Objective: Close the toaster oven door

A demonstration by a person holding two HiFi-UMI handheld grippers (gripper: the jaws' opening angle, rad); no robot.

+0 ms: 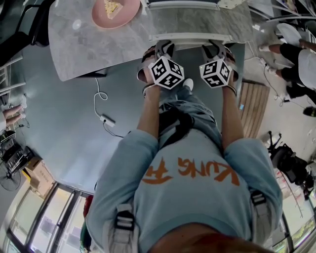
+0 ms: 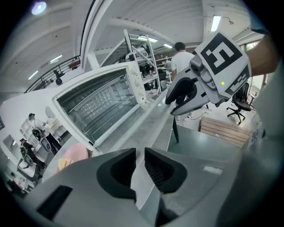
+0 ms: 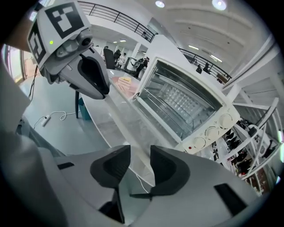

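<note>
— Marble-patterned tabletop [image 1: 84,47] fills the upper part of the head view, above a grey floor [image 1: 64,128] where a white cable [image 1: 101,106] trails. What sits on it?

— A white toaster oven [image 3: 213,117], at the top centre of the head view. Left of it is a pink plate [image 1: 129,14] carrying a piece of food.

— And the door [image 1: 190,36]?

— Down and open. It lies roughly flat in front of the cavity, with its white front bar close to the tabletop's near edge. In the right gripper view the wire racks inside show plainly, with three knobs at the lower right of the oven's face.

— Where are the tools?

— The left hand-held gripper [image 1: 164,48] and the right hand-held gripper [image 1: 216,49] hover side by side just below that front bar in the head view, not touching it.

— Their jaws?

— On the left they stand only a narrow slit apart. On the right the gap is clearly wider. Nothing lies between either pair; only tabletop and door glass show beyond them.
</note>
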